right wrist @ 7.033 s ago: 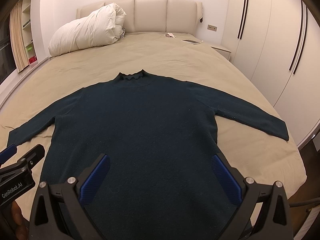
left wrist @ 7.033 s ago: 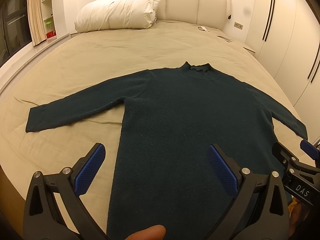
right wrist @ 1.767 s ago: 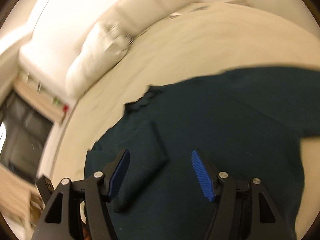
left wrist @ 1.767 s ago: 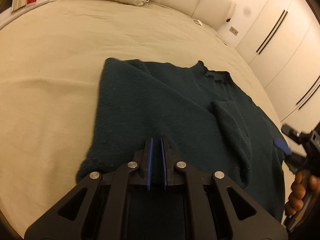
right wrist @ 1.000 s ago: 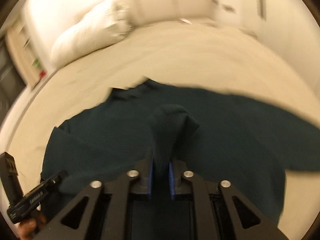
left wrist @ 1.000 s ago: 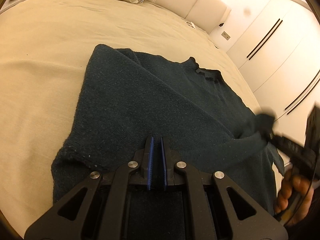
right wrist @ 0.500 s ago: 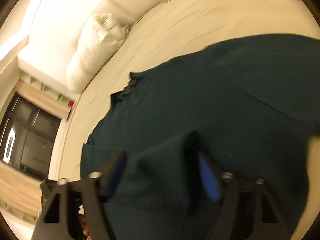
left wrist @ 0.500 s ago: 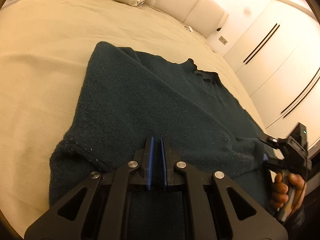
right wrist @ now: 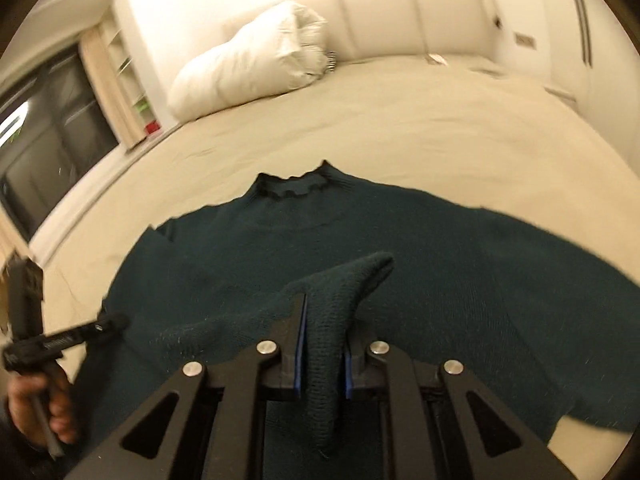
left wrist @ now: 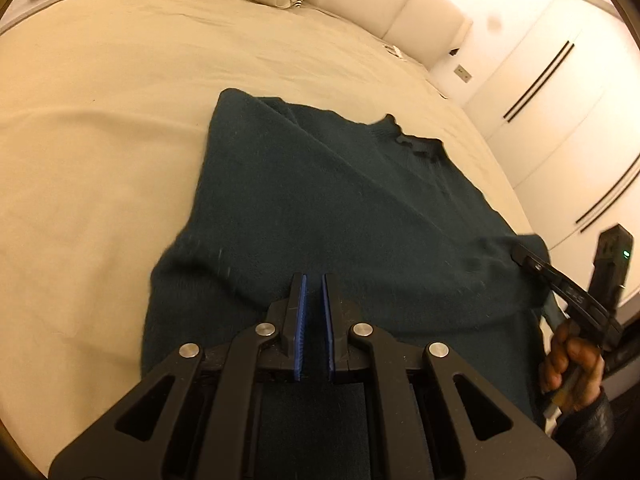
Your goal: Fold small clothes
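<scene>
A dark teal sweater (left wrist: 320, 200) lies on the beige bed (left wrist: 100, 140), collar toward the headboard, its left sleeve folded across the body. My left gripper (left wrist: 314, 280) hovers shut over the near hem, and I see no fabric pinched between its blue pads. In the right wrist view the folded sleeve's cuff (right wrist: 360, 276) stands up between the pads of my right gripper (right wrist: 324, 320), whose jaws are closing on it. The other sleeve (right wrist: 580, 280) still lies out to the right. Each gripper shows in the other's view, as right gripper (left wrist: 528, 256) and left gripper (right wrist: 108, 326).
A white duvet roll (right wrist: 248, 68) leans on the padded headboard (right wrist: 400, 16). Small flat items (right wrist: 436, 58) lie at the bed's far right. Wardrobe doors (left wrist: 560, 100) line the right side, and a dark window (right wrist: 48, 128) with shelves is at the left. A hand (left wrist: 572, 360) grips the right tool.
The right gripper held the cuff a second ago, spread its jaws around it half a second ago, and now pinches it again, rolled back upright. The left gripper stays shut, slightly shifted.
</scene>
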